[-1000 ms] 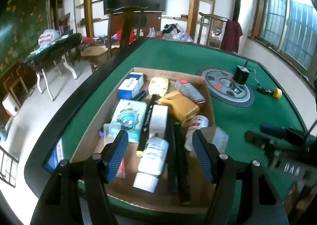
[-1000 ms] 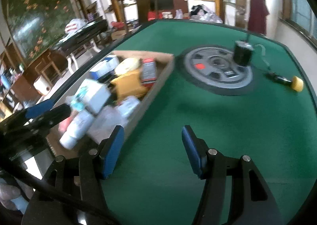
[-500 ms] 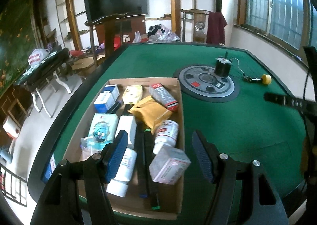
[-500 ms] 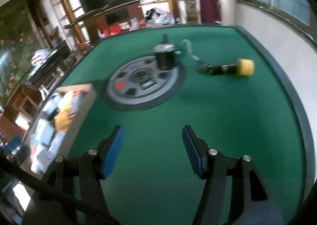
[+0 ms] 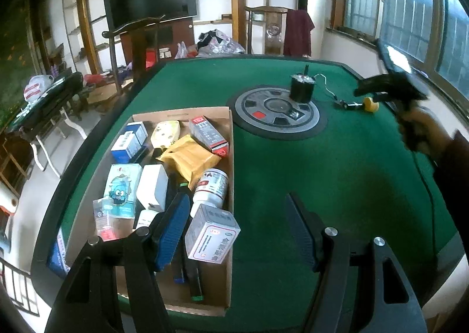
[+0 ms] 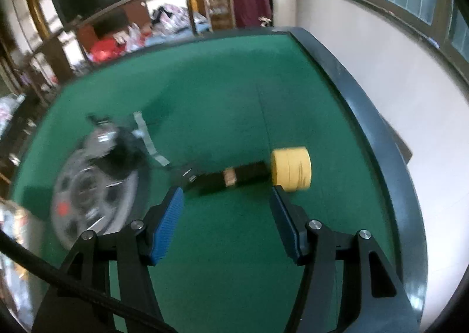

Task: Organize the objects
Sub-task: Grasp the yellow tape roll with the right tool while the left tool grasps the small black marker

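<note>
Both the left gripper (image 5: 239,227) and right gripper (image 6: 227,221) hold jaws apart, apparently empty.

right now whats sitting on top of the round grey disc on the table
A black cylindrical motor stands upright on the far edge of the grey disc, a thin wire trailing off toward the yellow-capped tool. What lies under the motor is covered.
</note>
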The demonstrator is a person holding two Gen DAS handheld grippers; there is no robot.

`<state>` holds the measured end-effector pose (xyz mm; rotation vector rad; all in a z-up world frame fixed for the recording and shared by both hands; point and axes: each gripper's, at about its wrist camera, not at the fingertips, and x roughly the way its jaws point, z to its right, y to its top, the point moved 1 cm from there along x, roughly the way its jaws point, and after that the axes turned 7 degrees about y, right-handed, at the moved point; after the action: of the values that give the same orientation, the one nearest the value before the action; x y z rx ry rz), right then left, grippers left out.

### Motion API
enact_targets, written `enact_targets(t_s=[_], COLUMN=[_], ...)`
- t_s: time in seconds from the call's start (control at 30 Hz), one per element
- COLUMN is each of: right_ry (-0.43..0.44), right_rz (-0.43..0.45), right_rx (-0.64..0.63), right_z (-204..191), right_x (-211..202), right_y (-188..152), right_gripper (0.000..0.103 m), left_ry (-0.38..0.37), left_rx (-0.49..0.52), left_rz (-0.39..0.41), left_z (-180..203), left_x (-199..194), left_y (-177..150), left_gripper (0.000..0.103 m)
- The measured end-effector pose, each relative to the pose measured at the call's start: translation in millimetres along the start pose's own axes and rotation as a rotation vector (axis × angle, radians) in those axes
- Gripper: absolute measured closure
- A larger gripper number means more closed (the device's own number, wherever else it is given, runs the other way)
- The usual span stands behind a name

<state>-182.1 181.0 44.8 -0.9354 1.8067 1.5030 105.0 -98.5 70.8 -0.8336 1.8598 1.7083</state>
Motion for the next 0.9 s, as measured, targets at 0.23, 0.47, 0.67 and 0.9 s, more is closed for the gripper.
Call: enact_targets(t_s=[0.23,0.47,0.67,0.9], right_ry=[-0.197,-0.081,0.018,0.226], right_rz=[-0.065,-0.137,-0.18,-0.201], right_rx=[-0.016,-0.017,-0.201,-0.276], right_z=[6,21,-1,-19], right_x=[53,36,2,-52], right_y=[21,-2,-54,-93], right_gripper=[0.044,0.044,0.071,0.074], left_ry=[0.002,-0.031,-0.058,-0.113], left_rx=[0.008,-0.034,-0.027,-0.011], left_rz=[-0.027,-0.052,-0.058,0.0], left_z=[-2,-7,6,12], left_x=[3,16,24,3], left_y=[-7,-5,-5,-1], left_gripper=[0.042,0.042,0.035,0.035])
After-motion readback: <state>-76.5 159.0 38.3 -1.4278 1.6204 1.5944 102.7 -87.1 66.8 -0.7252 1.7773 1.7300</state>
